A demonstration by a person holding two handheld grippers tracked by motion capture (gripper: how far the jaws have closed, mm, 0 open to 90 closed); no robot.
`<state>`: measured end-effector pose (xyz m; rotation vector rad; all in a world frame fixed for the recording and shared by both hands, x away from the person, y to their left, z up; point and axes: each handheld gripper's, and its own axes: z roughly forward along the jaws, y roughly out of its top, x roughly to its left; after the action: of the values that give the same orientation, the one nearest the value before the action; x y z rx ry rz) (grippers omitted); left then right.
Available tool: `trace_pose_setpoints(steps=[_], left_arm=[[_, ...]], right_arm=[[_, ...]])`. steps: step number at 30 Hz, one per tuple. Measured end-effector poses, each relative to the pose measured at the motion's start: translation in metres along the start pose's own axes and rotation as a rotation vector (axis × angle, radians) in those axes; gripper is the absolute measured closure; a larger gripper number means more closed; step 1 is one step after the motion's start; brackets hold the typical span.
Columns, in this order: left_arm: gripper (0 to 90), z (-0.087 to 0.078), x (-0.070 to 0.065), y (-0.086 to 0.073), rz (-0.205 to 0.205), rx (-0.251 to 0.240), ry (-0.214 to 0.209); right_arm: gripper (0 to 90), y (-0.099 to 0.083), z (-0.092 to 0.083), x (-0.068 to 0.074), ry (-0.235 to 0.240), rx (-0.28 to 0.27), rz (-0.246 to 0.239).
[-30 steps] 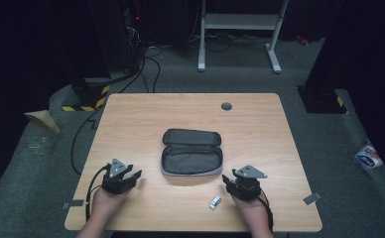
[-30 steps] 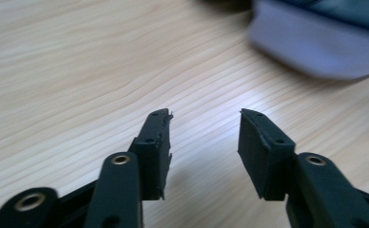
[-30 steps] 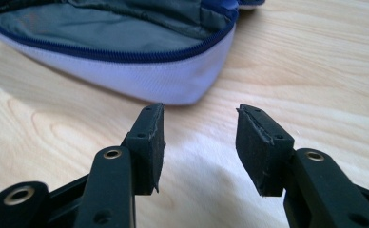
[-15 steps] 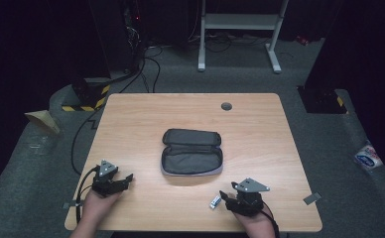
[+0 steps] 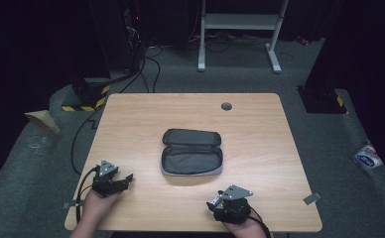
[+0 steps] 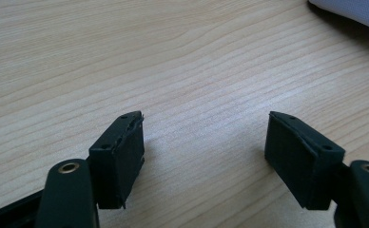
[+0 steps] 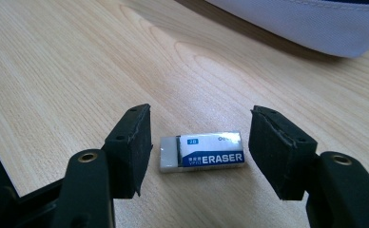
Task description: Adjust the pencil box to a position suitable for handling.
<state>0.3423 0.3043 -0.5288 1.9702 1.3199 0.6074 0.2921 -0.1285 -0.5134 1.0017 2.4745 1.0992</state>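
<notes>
Currently both tongs sit at the near edge of the pale wooden table, either side of the open dark grey fabric zip pouch.

Left of pouch: left gripper stands open, nothing between the jaws, bare wood under it.

Right of pouch, nearer the front edge: right gripper, jaws just opening, straddles the small white block eraser in its blue-and-white printed sleeve. Pads clear of it on both sides; eraser lies flat, long side across the gap.

Risks, as judged: gap at left pad tighter, so uneven closing may shove or twist eraser. Low, flat block; pads closing too high may slip off the top.
</notes>
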Motion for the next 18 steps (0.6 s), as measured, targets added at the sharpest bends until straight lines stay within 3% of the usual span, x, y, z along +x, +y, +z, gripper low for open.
trace_pose_setpoints(steps=[18], left_arm=[[29.6, 0.0001, 0.0, 0.0, 0.0, -0.001, 0.0]], right_arm=[[46.3, -0.0016, 0.0052, 0.0002, -0.012, 0.027, -0.019]])
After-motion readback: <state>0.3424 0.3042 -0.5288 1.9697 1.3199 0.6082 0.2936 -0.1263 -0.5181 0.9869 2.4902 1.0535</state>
